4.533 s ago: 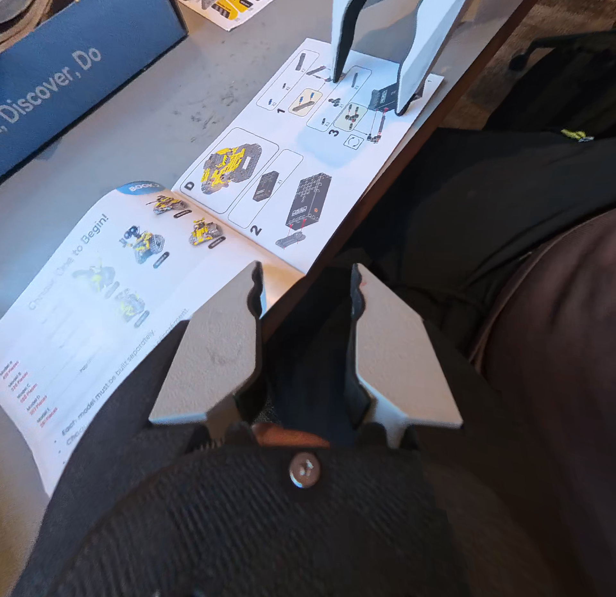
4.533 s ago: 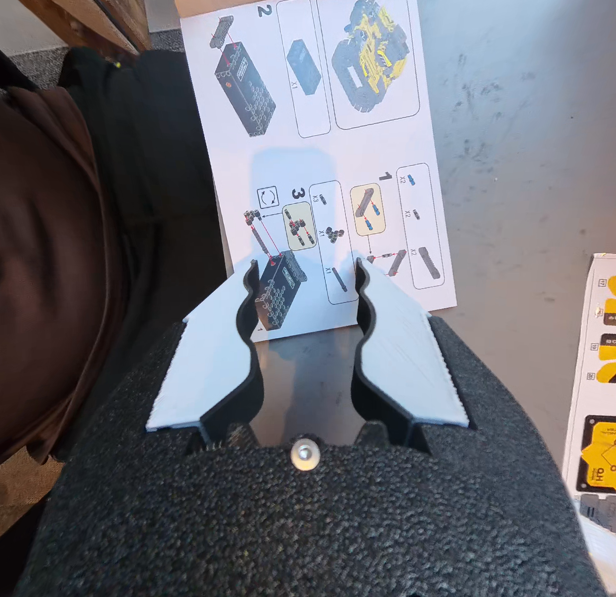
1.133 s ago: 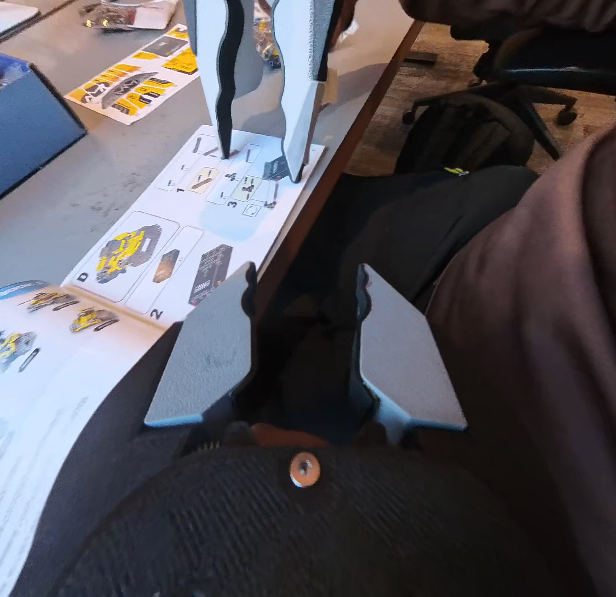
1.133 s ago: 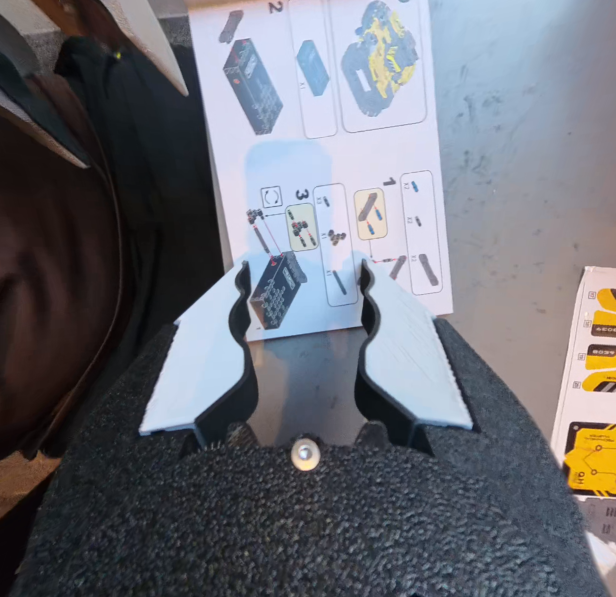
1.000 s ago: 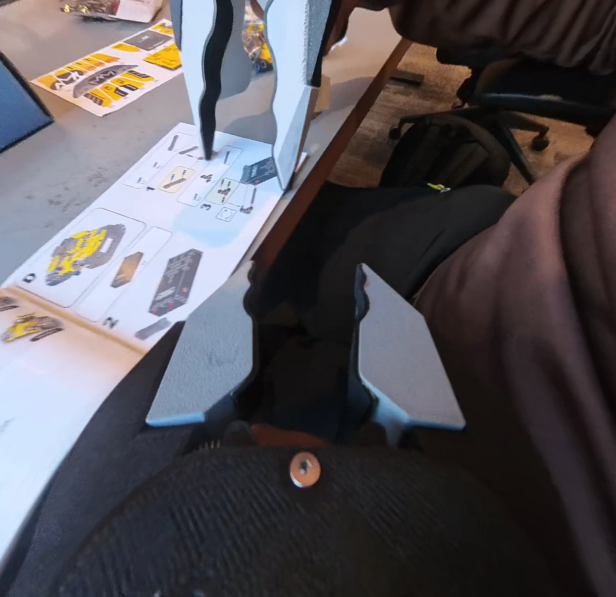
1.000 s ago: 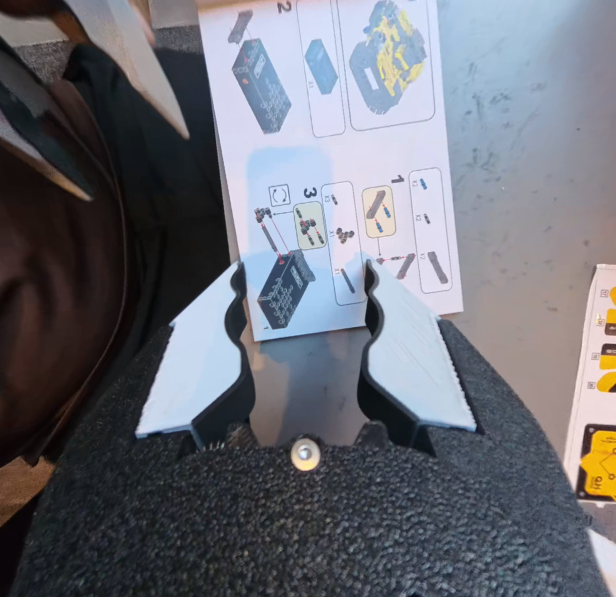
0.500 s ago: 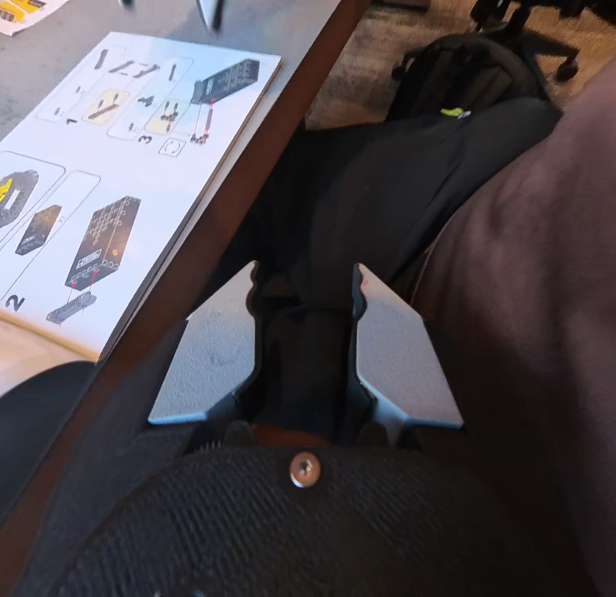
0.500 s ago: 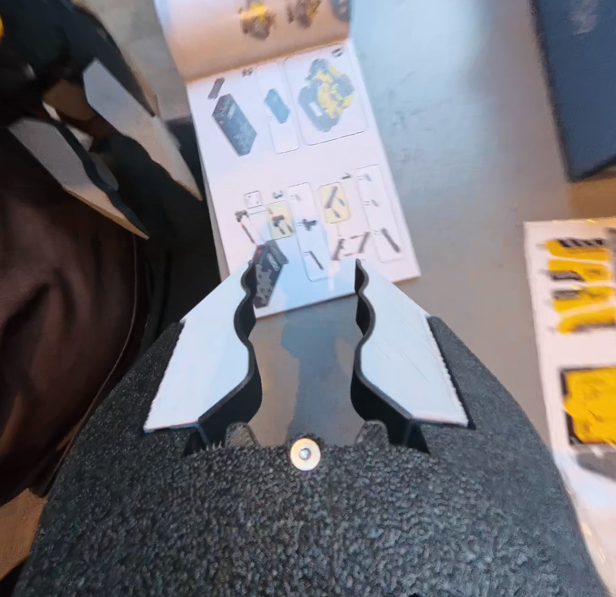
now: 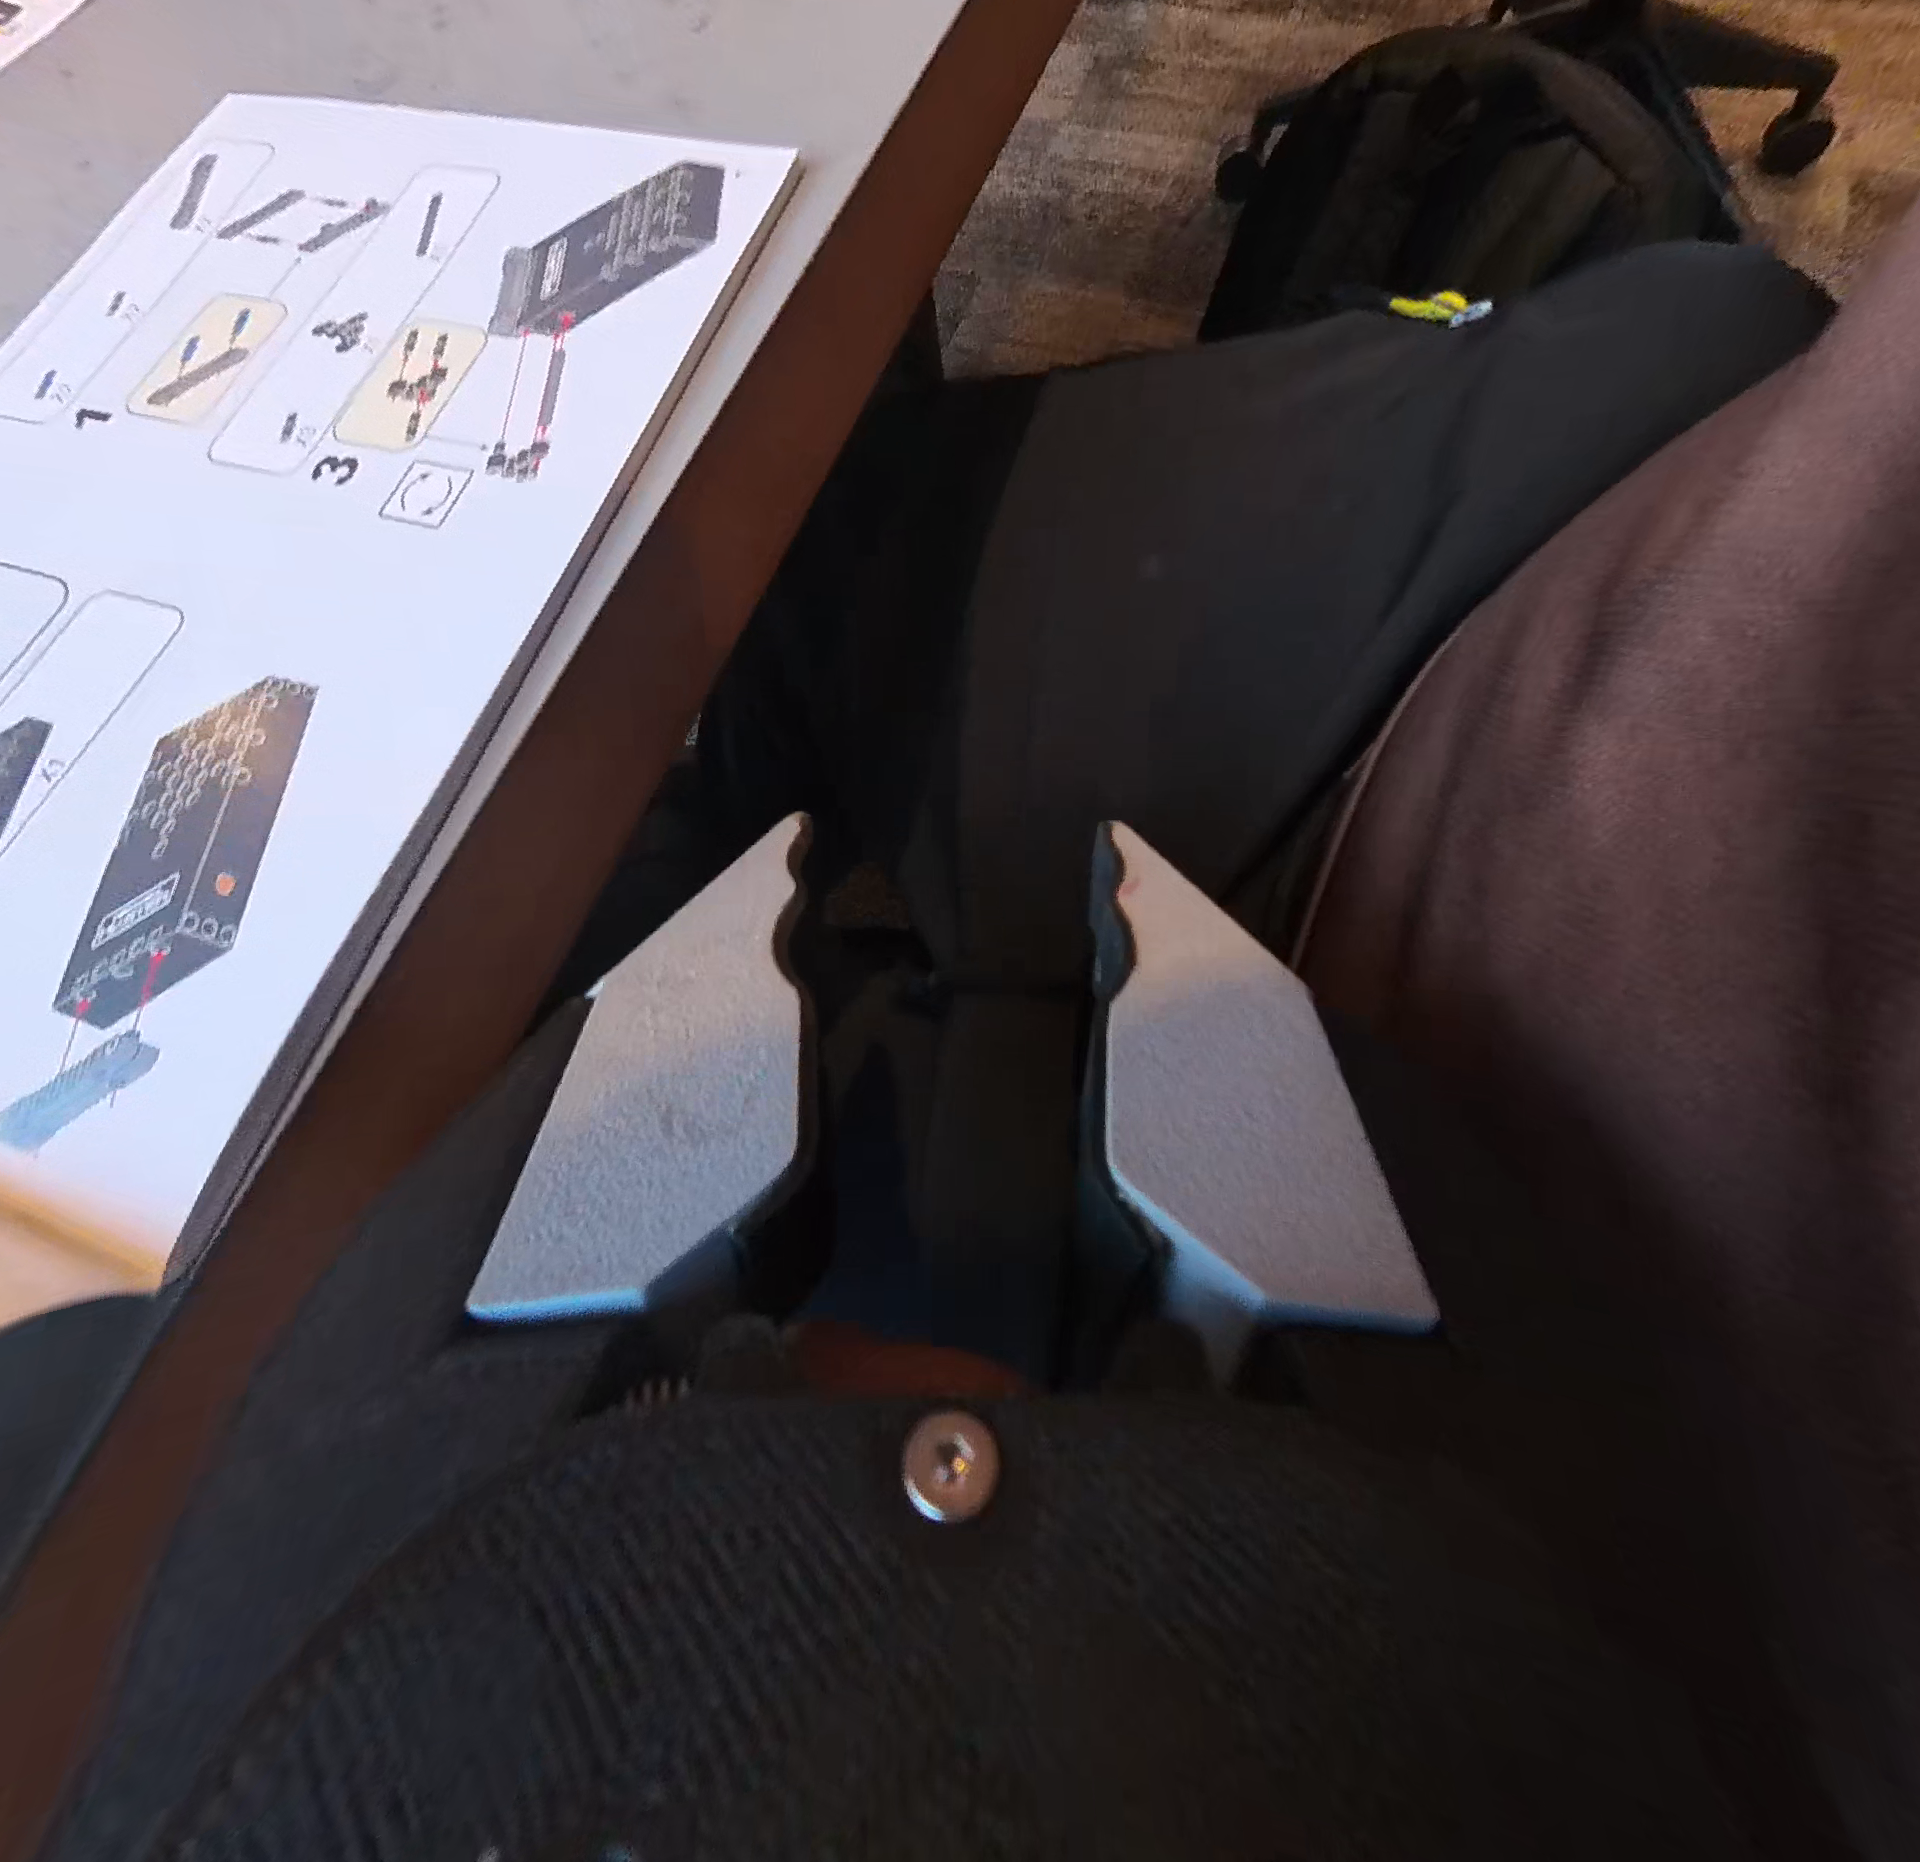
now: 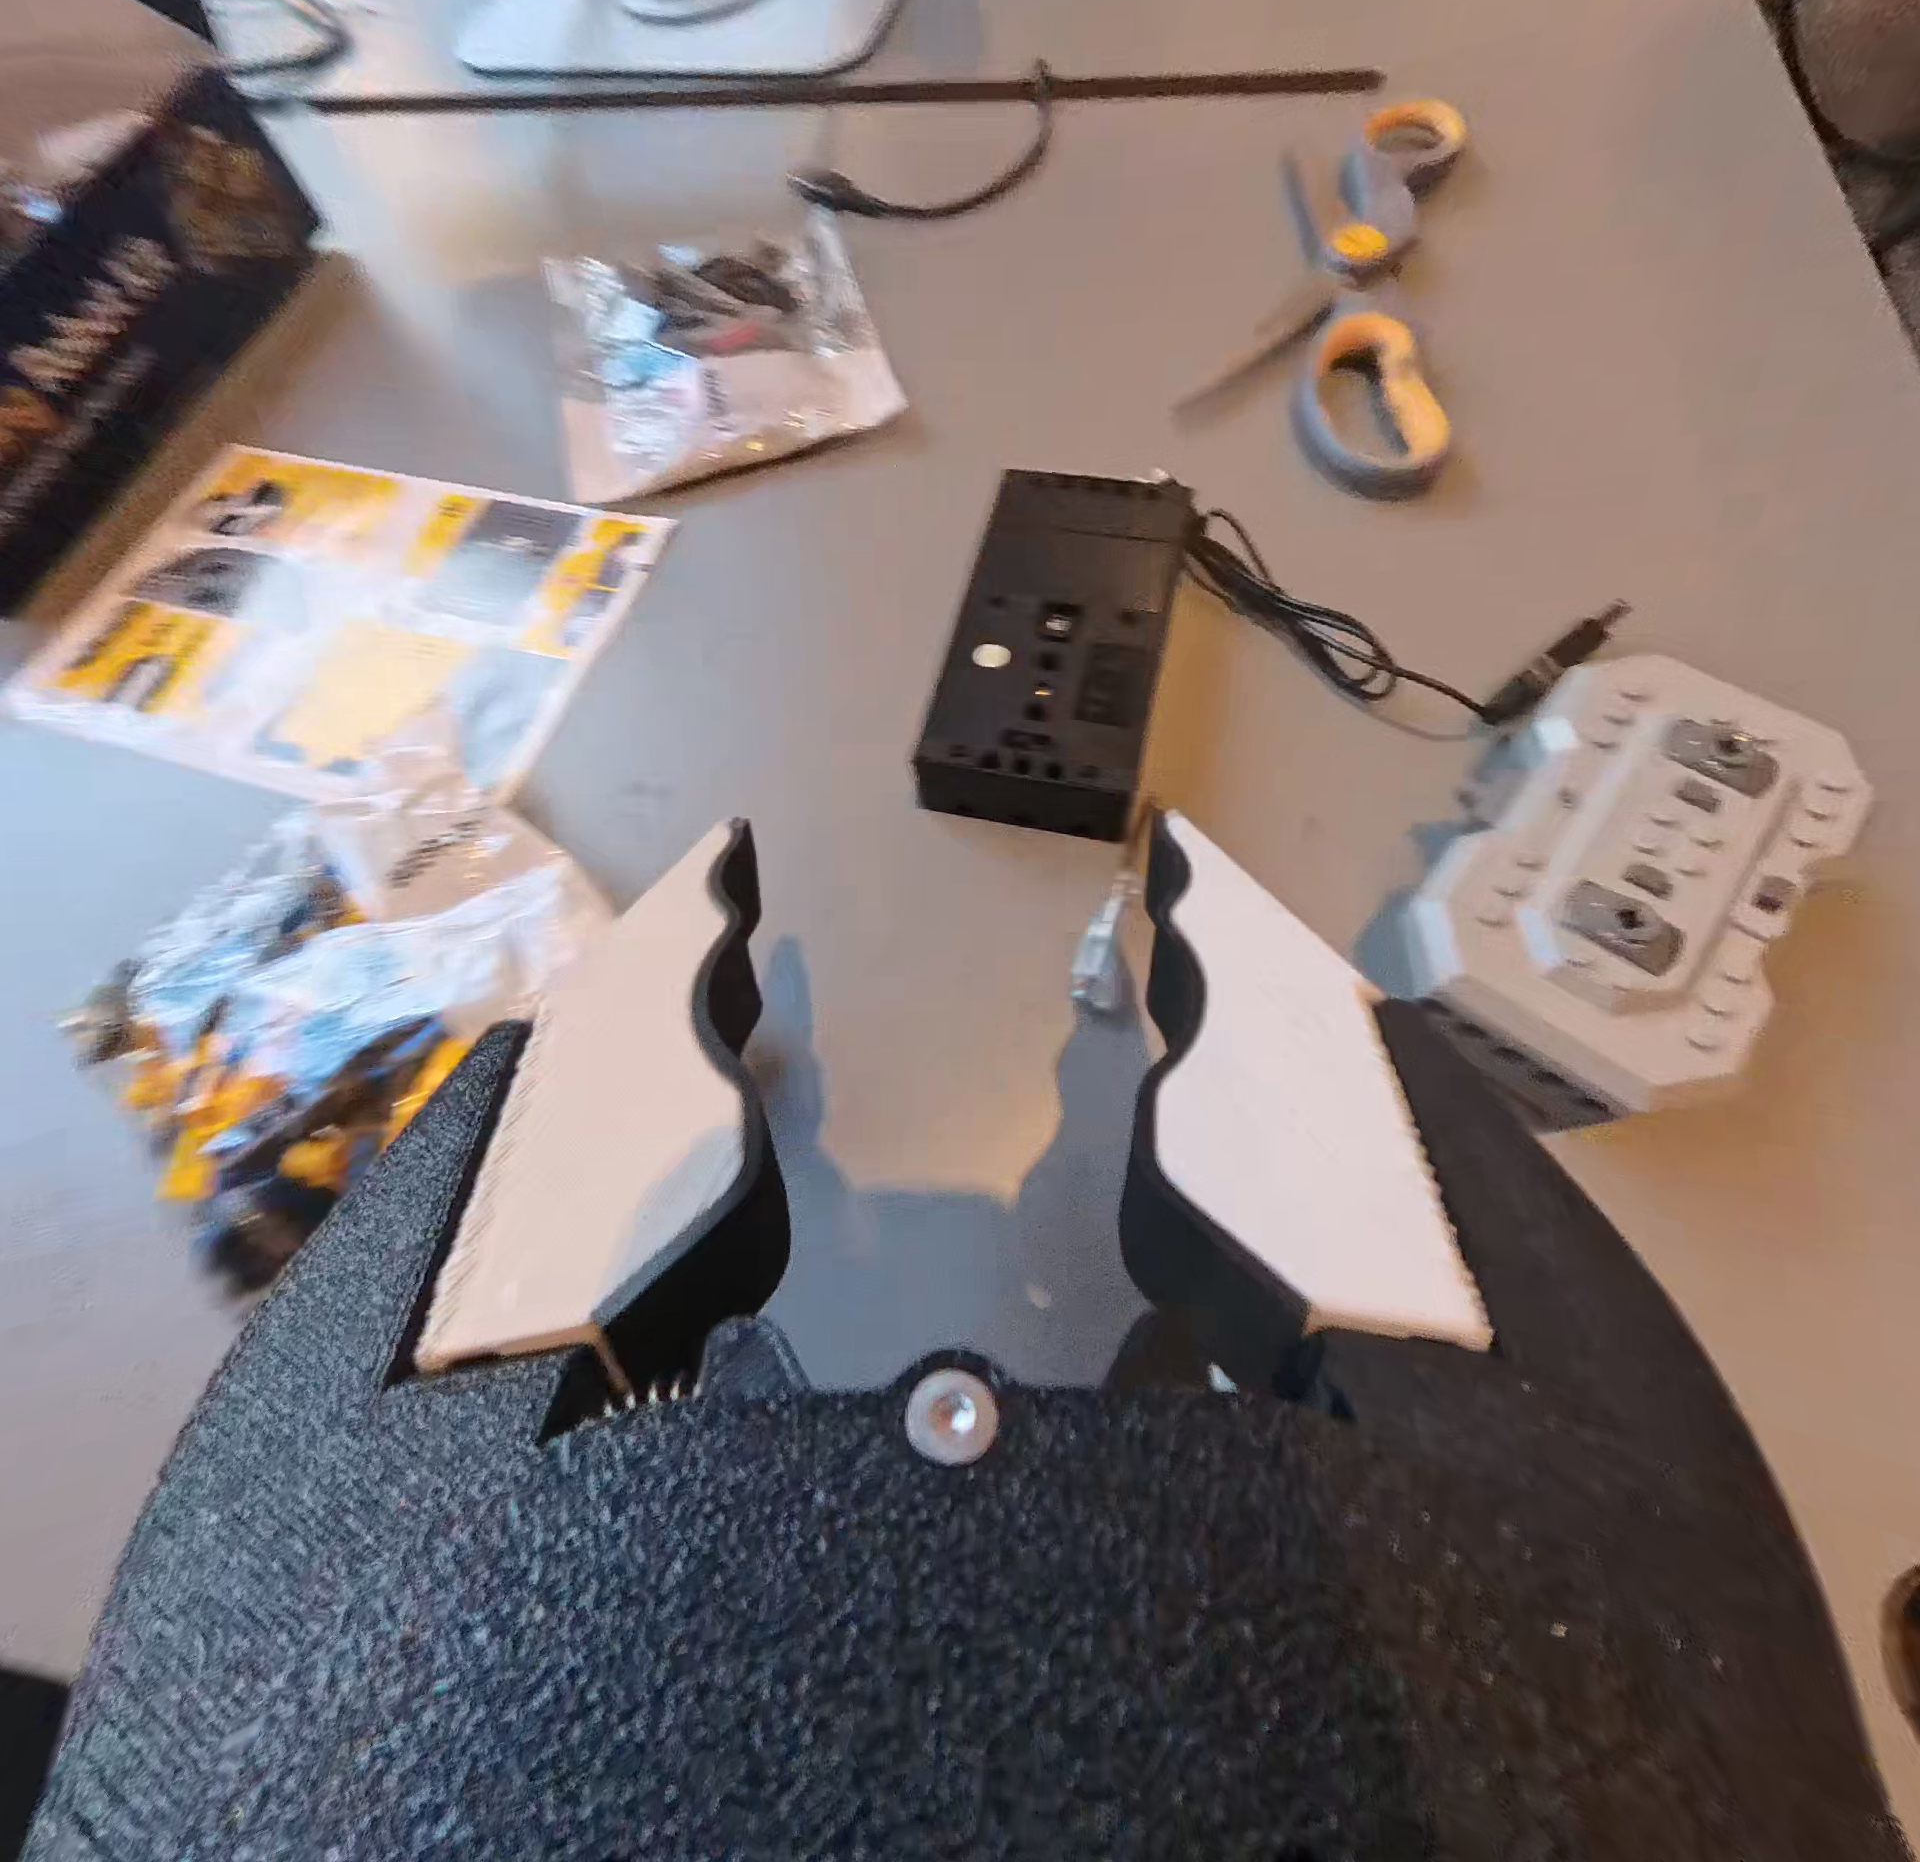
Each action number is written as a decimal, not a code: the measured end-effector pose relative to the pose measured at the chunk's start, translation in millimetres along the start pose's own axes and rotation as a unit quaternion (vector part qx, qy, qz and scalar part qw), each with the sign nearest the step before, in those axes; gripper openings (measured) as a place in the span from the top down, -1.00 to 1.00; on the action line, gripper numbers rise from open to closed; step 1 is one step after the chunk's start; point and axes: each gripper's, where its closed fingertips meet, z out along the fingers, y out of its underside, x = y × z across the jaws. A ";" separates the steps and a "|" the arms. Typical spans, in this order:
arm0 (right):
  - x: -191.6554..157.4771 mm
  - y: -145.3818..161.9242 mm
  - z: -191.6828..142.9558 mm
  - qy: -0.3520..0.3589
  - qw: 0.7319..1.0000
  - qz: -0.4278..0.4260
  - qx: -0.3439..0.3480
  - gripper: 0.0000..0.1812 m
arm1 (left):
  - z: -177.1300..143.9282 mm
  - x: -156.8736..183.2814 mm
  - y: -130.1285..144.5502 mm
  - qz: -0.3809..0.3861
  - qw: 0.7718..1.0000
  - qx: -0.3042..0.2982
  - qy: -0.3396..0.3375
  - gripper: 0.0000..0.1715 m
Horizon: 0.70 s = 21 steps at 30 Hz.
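Note:
My left gripper (image 9: 951, 836) is open and empty, held off the table's near edge (image 9: 727, 482) above a person's dark trousers (image 9: 1247, 565). An open instruction booklet (image 9: 343, 462) lies on the grey table to its left. My right gripper (image 10: 945, 836) is open and empty above the grey table (image 10: 1558, 254). A black battery box (image 10: 1049, 659) with a thin cable lies just beyond its fingertips. A small grey cable plug (image 10: 1101, 950) lies beside the right finger (image 10: 1278, 1064).
A grey studded block (image 10: 1631, 877) sits right of the battery box. Scissors (image 10: 1361, 295) lie at the back right. Parts bags (image 10: 717, 358) (image 10: 270, 1002), a sticker sheet (image 10: 343, 617) and a dark box (image 10: 114, 326) lie to the left. A backpack (image 9: 1475, 160) stands on the floor. My right fingertips sit around 45 centimetres from my left ones.
The right gripper has left the booklet page and swung across to the battery box and parts. The left gripper has dropped off the table edge toward the person's lap. Both stay open.

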 end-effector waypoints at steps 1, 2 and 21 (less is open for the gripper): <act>9.8 1.5 6.0 0.011 1.000 0.001 -0.009 0.16 | 1.1 0.5 -2.2 -0.002 1.000 0.002 0.000 0.42; 16.3 1.9 13.5 0.019 1.000 0.000 -0.016 0.14 | 2.4 -0.1 -3.8 -0.004 1.000 0.003 -0.001 0.42; -3.9 2.5 78.5 0.005 0.976 -0.139 -0.167 0.24 | 6.1 -12.2 10.2 -0.037 0.999 -0.018 -0.010 0.44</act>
